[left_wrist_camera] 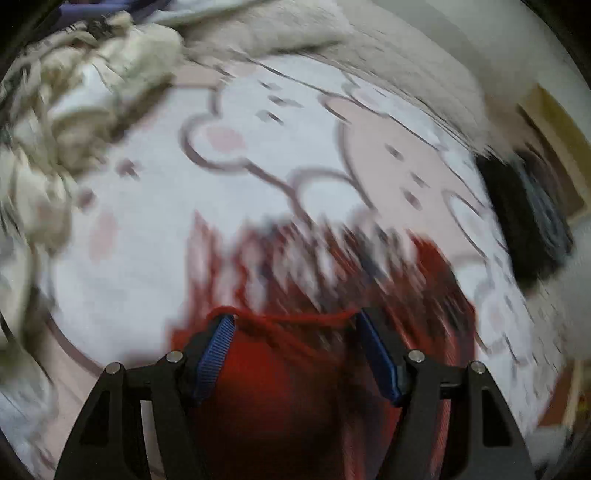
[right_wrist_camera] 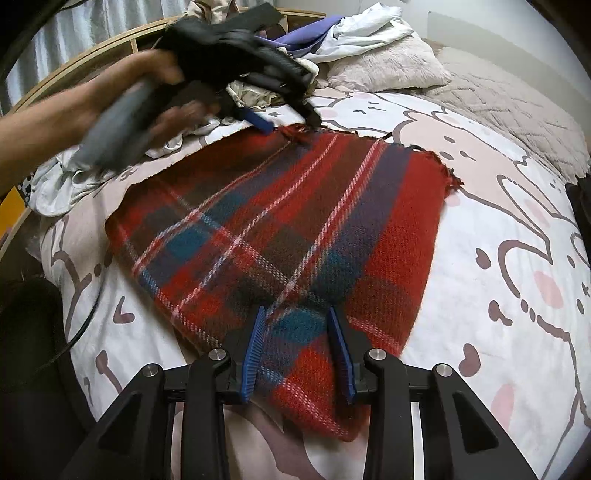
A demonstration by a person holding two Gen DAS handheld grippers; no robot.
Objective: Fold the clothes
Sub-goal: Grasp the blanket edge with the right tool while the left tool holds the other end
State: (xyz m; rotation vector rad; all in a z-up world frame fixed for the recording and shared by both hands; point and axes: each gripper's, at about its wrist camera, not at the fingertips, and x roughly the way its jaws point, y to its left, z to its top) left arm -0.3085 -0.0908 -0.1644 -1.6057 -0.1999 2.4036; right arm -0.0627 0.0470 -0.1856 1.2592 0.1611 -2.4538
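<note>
Red plaid woollen scarf (right_wrist_camera: 280,236) lies flat on your bed, on the white-and-pink cartoon-bear duvet cover (right_wrist_camera: 509,295), one corner toward the right wrist camera and the far fringed edge toward the headboard.

Right gripper (right_wrist_camera: 297,350): blue-padded fingers (right_wrist_camera: 255,350) straddle the near corner of the scarf, jaws partly apart. Cloth sits between them, but I cannot tell whether the pads actually press on it.

Left gripper (left_wrist_camera: 293,332): jaws stand wide, a red fringe strand (left_wrist_camera: 295,317) stretched across between the two fingertips. Its own view is heavily motion-blurred, so the plaid there is just a red smear. Held or merely snagged: cannot tell.

Only the right view shows your left hand (right_wrist_camera: 122,92) wrapped around the grey handle, with that gripper's tips at the scarf's far edge. It also shows the fluffy beige pillow (right_wrist_camera: 388,62) and the heap of white and purple laundry (right_wrist_camera: 343,29) by the curved wooden headboard (right_wrist_camera: 92,51).

Only the left view shows the crumpled cream garment (left_wrist_camera: 74,110) up close, beside the scarf's far end.
</note>
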